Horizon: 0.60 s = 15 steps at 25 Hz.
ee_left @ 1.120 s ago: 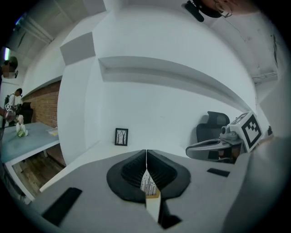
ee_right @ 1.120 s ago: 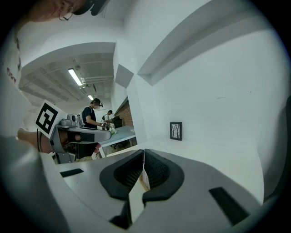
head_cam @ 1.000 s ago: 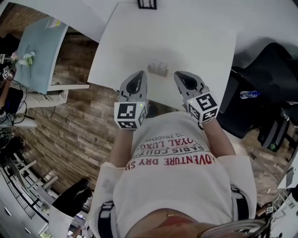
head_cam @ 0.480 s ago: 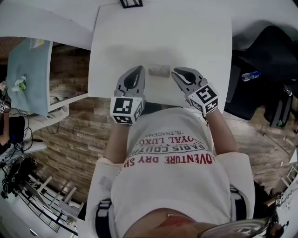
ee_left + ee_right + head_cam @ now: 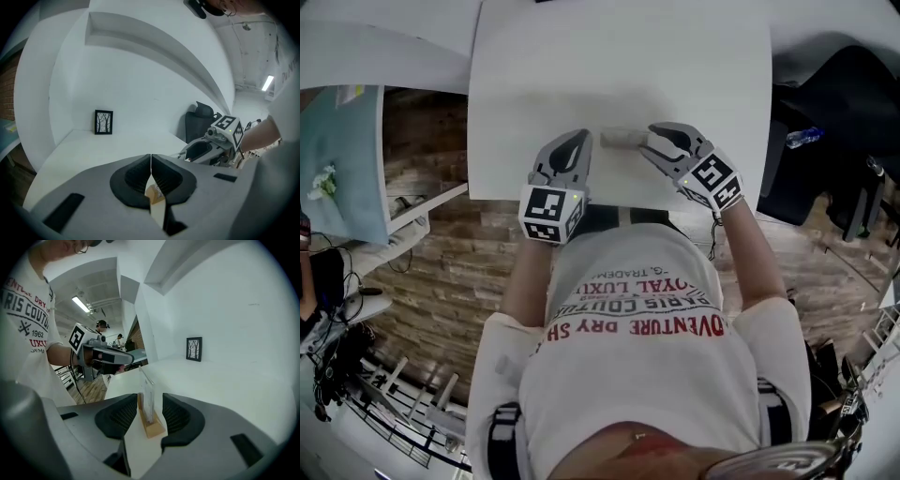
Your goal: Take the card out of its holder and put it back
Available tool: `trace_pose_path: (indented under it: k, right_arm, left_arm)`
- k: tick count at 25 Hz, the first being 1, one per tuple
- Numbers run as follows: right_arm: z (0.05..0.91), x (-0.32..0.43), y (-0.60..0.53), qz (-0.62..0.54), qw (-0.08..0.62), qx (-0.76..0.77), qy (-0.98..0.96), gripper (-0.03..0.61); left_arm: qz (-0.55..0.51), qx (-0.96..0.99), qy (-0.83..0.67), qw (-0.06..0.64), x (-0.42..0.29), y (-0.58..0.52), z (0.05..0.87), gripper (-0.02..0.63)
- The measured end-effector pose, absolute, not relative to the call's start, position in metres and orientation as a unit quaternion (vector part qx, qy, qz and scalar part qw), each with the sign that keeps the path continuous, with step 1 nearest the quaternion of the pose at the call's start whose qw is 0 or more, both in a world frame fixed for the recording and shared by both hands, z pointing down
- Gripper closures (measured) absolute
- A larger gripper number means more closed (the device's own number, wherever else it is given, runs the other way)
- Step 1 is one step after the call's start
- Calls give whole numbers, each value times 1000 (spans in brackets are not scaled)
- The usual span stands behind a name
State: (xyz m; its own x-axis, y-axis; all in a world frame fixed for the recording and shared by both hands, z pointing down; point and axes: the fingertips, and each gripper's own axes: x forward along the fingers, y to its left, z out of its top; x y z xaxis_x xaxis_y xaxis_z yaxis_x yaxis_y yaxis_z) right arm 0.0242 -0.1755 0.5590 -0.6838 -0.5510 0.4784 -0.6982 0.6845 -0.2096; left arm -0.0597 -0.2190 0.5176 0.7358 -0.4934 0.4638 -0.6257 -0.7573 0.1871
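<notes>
Far left in the head view, a teal surface (image 5: 347, 159) stands apart from the white bench (image 5: 619, 66), with plank floor (image 5: 441, 272) below both. A small black picture frame (image 5: 103, 122) leans against the wall at the far end of the bench.

The left tongs (image 5: 577, 141) hang over the bench's near edge, just left of the holder and clear of it. In the left gripper view they are clenched (image 5: 151, 161), jaw tips meeting in a line. A tan scrap shows through the gap beneath them, and I cannot tell what it is.

The holder (image 5: 622, 139) stands upright near the bench's front edge: a clear panel in a wooden base (image 5: 152, 427). I cannot make out the card apart from the panel.

The right tongs (image 5: 652, 141) have just been opening. They now stand released (image 5: 150, 401), one jaw on each side of the holder, with the pads not pressing on it.

Right of the bench are a black chair (image 5: 839, 103) and a plastic bottle (image 5: 803, 137).
</notes>
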Motion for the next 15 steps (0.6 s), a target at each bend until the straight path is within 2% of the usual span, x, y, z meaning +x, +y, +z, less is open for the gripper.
trace_pose_path:
  k: [10, 15]
  right_arm:
    - [560, 1, -184, 168, 212, 238, -933, 427]
    - [558, -4, -191, 157, 218, 202, -942, 517]
  left_arm:
    - [206, 923, -277, 171, -56, -214, 543, 589]
    - [207, 919, -286, 177, -58, -216, 545, 589]
